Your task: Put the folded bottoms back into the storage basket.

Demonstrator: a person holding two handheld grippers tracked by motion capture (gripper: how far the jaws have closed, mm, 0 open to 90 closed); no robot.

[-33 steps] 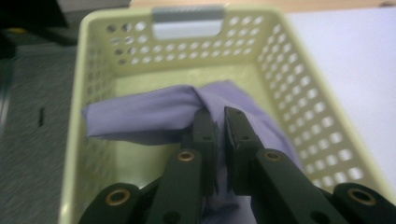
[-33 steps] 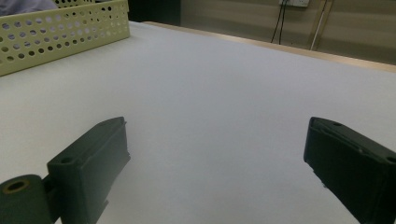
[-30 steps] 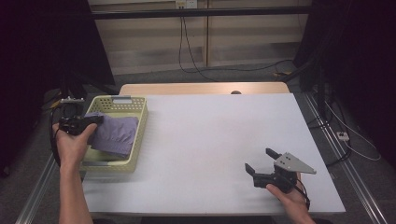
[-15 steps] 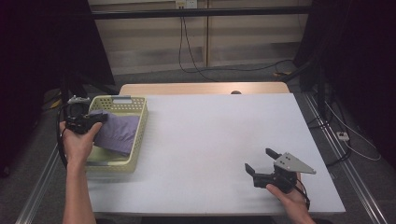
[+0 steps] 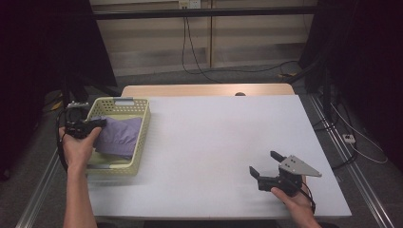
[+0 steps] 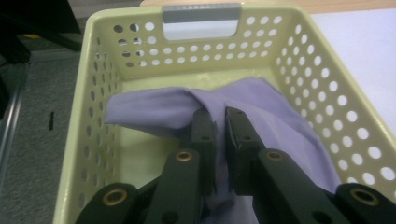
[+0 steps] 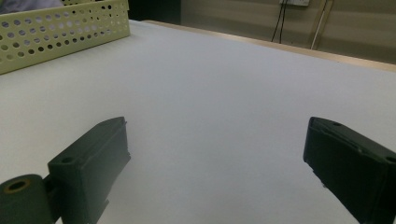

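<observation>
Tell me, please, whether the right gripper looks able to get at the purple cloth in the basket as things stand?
Probably not without a long reach. The right gripper rests open at the table's near right, while the purple cloth lies inside the basket at far left, pinched by the left gripper. Nothing stands on the white table between them.

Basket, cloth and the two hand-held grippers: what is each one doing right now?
Basket: upright on the table's left edge, holding the cloth.
Purple cloth: crumpled inside the basket, a fold pinched up.
Left hand-held gripper: jaws nearly closed on the cloth's fold.
Right hand-held gripper: jaws wide open, holding nothing, low over the table.
</observation>
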